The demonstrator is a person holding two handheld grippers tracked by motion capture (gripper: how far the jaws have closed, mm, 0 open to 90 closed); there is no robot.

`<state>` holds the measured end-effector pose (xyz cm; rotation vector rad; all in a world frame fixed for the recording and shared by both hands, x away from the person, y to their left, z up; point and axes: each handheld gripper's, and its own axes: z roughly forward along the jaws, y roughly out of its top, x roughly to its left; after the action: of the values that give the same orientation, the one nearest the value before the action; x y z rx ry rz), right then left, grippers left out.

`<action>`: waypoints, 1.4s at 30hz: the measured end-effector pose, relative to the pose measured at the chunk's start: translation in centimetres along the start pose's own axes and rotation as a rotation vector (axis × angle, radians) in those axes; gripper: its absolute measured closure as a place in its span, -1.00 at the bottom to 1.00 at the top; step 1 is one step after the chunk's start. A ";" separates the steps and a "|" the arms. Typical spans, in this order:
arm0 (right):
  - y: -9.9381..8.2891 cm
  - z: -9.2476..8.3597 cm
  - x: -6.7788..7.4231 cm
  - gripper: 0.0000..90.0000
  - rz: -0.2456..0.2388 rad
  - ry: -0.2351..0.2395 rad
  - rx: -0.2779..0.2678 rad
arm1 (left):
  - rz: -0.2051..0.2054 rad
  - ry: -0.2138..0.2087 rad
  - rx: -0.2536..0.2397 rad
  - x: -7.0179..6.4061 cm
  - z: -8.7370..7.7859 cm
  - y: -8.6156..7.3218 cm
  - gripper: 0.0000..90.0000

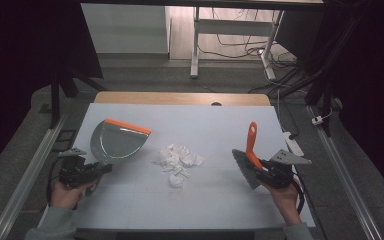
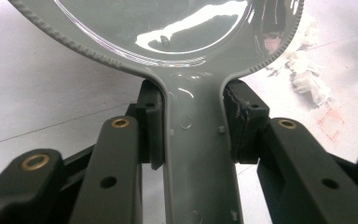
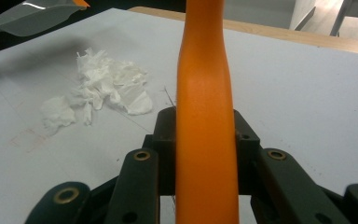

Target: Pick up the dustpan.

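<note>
— What worried you, standing there?

— Start at the left. The left tongs [image 1: 100, 169] were pinching the handle of the grey plastic dustpan with the orange lip [image 1: 117, 141], jaws pressed against both sides of that smooth, narrow neck. The pan was held up, tilted, to the left of the mess. My guess was that a handle that slick could twist in the grip once the lip was pushed against the pale worktop [image 1: 215, 200], and then the lip would not sit flat.

— And the mess itself?

— A loose heap of torn white paper scraps [image 1: 179, 161] lay in the middle of the worktop, between the two tools and touching neither. Light stuff. I judged a hard sweep would scatter it or send bits under a lifted lip.

— The right side?

— The right tongs [image 1: 261, 167] were clamped on the orange handle of the small brush with grey bristles [image 1: 250, 155], handle standing nearly upright, bristles hanging toward the paper. Gripped low on a rounded handle, the brush looked likely to swivel when the bristles dragged, I thought.

— Anything else?

— The pan sat well apart from the scraps, so a long push might have strewn them.
</note>
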<state>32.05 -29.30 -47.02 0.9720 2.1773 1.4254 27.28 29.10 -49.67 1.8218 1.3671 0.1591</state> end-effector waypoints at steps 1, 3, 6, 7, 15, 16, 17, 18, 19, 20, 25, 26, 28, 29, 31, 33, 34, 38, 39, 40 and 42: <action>0.0 0.0 0.0 0.56 0.000 0.000 0.000 | 0.001 -0.004 -0.001 0.0 -0.1 0.0 0.37; 0.0 -0.2 0.1 0.56 0.003 -0.002 -0.008 | 0.011 -0.007 -0.009 -0.1 -0.3 0.0 0.37; 0.0 -0.2 0.2 0.56 -0.001 -0.001 -0.007 | 0.034 -0.012 -0.023 -0.3 -0.7 0.1 0.37; 0.0 -0.2 0.3 0.56 -0.003 0.000 -0.007 | 0.044 -0.015 -0.029 -0.4 -0.9 0.2 0.37; 0.1 -0.3 0.5 0.56 -0.014 -0.004 -0.012 | 0.110 -0.033 -0.048 -0.9 -1.6 0.4 0.37; 0.1 -0.3 0.5 0.56 -0.014 -0.004 -0.012 | 0.120 -0.039 -0.045 -0.9 -1.7 0.4 0.37; 0.1 -0.2 0.4 0.56 -0.013 -0.005 -0.012 | 0.131 -0.041 -0.042 -1.0 -1.7 0.4 0.37; 0.0 -0.2 0.4 0.56 -0.010 -0.005 -0.012 | 0.137 -0.047 -0.039 -1.1 -1.7 0.4 0.37; 0.0 -0.2 0.4 0.56 -0.008 -0.004 -0.013 | 0.147 -0.051 -0.036 -1.1 -1.7 0.4 0.37; 0.0 -0.2 0.3 0.56 -0.008 -0.007 -0.010 | 0.153 -0.059 -0.034 -1.2 -1.7 0.4 0.37; 0.0 -0.2 0.5 0.56 -0.013 -0.006 -0.010 | 0.209 -0.079 -0.029 -1.8 -1.9 0.4 0.37; 0.0 -0.2 0.5 0.56 -0.012 -0.007 -0.012 | 0.217 -0.083 -0.027 -1.9 -1.9 0.4 0.37; 0.0 -0.2 0.4 0.56 -0.013 -0.007 -0.010 | 0.230 -0.092 -0.022 -2.1 -1.9 0.4 0.37; 0.0 -0.2 0.4 0.56 -0.013 -0.008 -0.010 | 0.235 -0.098 -0.019 -2.1 -1.9 0.5 0.38; 0.0 -0.1 0.4 0.56 -0.012 -0.005 -0.011 | 0.251 -0.106 -0.010 -2.2 -2.0 0.5 0.38; 0.0 -0.2 0.4 0.56 -0.013 -0.007 -0.011 | 0.258 -0.117 -0.002 -2.2 -1.9 0.5 0.38; 0.0 -0.2 0.4 0.56 -0.013 -0.007 -0.011 | 0.259 -0.120 0.001 -2.3 -1.9 0.5 0.38; 0.0 -0.2 0.4 0.56 -0.013 -0.005 -0.011 | 0.282 -0.137 0.020 -2.5 -1.9 0.4 0.38; 0.0 -0.2 0.4 0.56 -0.014 -0.006 -0.010 | 0.289 -0.140 0.025 -2.6 -1.9 0.4 0.38; 0.0 -0.2 0.4 0.56 -0.013 -0.005 -0.012 | 0.296 -0.143 0.031 -2.6 -1.9 0.4 0.38; 0.0 -0.2 0.4 0.56 -0.012 -0.004 -0.014 | 0.310 -0.145 0.043 -2.7 -1.9 0.3 0.38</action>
<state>31.64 -29.15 -46.91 0.9551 2.1640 1.4301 25.38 27.81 -47.25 2.0324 0.9904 0.1560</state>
